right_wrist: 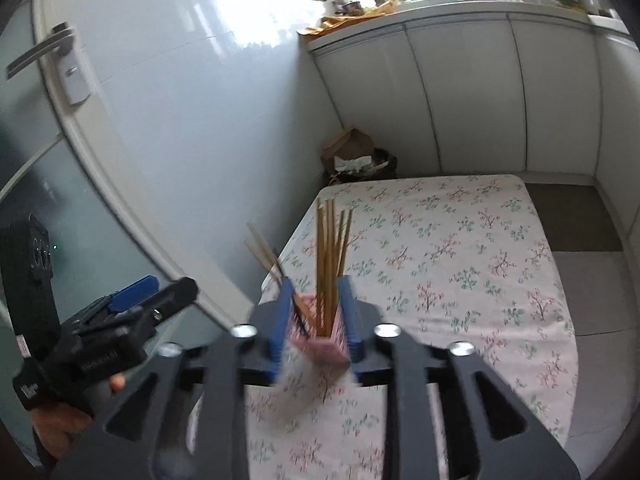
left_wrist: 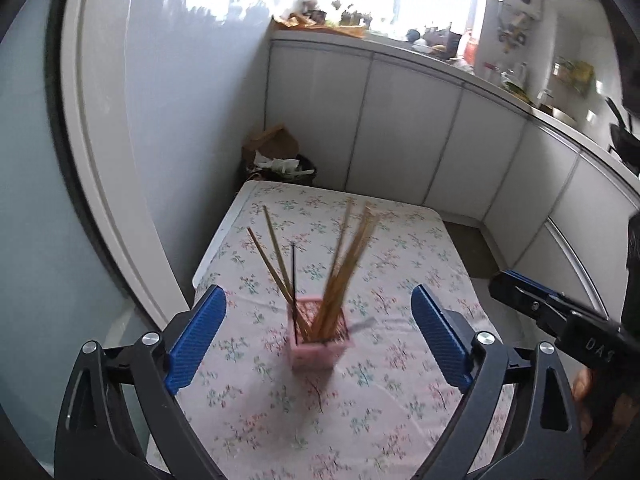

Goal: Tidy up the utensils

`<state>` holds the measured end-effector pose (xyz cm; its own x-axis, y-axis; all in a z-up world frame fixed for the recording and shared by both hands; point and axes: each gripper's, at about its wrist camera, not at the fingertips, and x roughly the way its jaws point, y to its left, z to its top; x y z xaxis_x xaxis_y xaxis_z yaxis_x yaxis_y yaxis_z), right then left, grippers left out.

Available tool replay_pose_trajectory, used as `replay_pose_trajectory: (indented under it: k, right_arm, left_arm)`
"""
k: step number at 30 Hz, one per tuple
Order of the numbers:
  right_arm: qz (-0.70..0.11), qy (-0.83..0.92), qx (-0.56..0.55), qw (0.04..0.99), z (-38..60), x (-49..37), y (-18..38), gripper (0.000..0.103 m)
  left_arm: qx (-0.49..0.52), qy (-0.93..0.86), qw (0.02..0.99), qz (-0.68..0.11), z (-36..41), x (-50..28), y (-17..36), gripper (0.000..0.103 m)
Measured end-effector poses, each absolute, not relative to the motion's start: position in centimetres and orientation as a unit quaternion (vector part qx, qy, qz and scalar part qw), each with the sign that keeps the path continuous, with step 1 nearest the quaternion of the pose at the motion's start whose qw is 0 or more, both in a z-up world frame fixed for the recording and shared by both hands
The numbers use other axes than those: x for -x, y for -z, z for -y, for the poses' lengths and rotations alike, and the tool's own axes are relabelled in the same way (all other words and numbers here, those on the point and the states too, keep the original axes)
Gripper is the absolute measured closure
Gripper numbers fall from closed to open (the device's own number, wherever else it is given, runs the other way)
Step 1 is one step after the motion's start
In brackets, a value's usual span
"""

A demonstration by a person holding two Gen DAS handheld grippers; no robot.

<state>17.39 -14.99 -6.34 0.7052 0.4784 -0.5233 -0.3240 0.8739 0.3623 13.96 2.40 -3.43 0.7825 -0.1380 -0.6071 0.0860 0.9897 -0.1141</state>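
Note:
A pink slotted holder (left_wrist: 320, 334) stands on the floral tablecloth (left_wrist: 400, 248) with several wooden chopsticks (left_wrist: 348, 264) and one dark stick (left_wrist: 294, 280) upright in it. My left gripper (left_wrist: 318, 332) is open, its blue pads wide on either side of the holder and above it. In the right wrist view my right gripper (right_wrist: 316, 316) is closed against both sides of the holder (right_wrist: 320, 340), with the chopsticks (right_wrist: 326, 256) rising between its pads. The left gripper (right_wrist: 132, 300) shows at that view's left, and the right gripper's body (left_wrist: 560, 312) at the left view's right edge.
The table (right_wrist: 460, 248) stands in a corner beside a tiled wall (right_wrist: 192, 120) and white cabinets (left_wrist: 400, 120). A dark bin with a brown paper bag (left_wrist: 276, 156) sits behind the table. A door with a lever handle (right_wrist: 38, 54) is at the left. The counter above holds clutter.

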Motion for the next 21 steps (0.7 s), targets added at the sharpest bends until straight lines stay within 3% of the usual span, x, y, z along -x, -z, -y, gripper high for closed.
replay_pose_trajectory:
  k: [2,4,6,9,11,16,21]
  right_arm:
    - [-0.314,-0.221,-0.107,0.917,15.2,-15.4,6.0,0.068]
    - [-0.291,-0.206,-0.084,0.930,15.6,-12.7,5.1,0.058]
    - [-0.265,-0.188,-0.057,0.944,15.9,-9.4,4.2,0.039]
    - [-0.231,-0.158,-0.026,0.960,16.0,-5.4,3.4,0.021]
    - [-0.224,-0.158,-0.031,0.961,16.3,-4.0,3.2,0.015]
    - [-0.219,-0.163,-0.028,0.961,16.7,-1.9,3.2,0.007]
    - [-0.232,-0.159,-0.021,0.959,17.0,-1.3,3.8,0.007]
  left_arm:
    - [0.028,0.052,0.948,-0.314,-1.8,-12.1,3.4,0.007]
    - [0.011,0.053,0.952,-0.300,-1.2,-10.1,3.3,0.007]
    - [-0.004,0.061,0.955,-0.290,-0.6,-8.7,3.0,0.007]
    - [-0.024,0.048,0.963,-0.264,0.2,-6.3,2.2,0.007]
    - [-0.026,0.043,0.966,-0.254,0.3,-5.4,1.8,0.007]
    - [-0.031,0.038,0.966,-0.252,0.4,-3.2,1.2,0.007]
    - [-0.040,0.002,0.970,-0.241,0.2,-2.1,0.5,0.007]
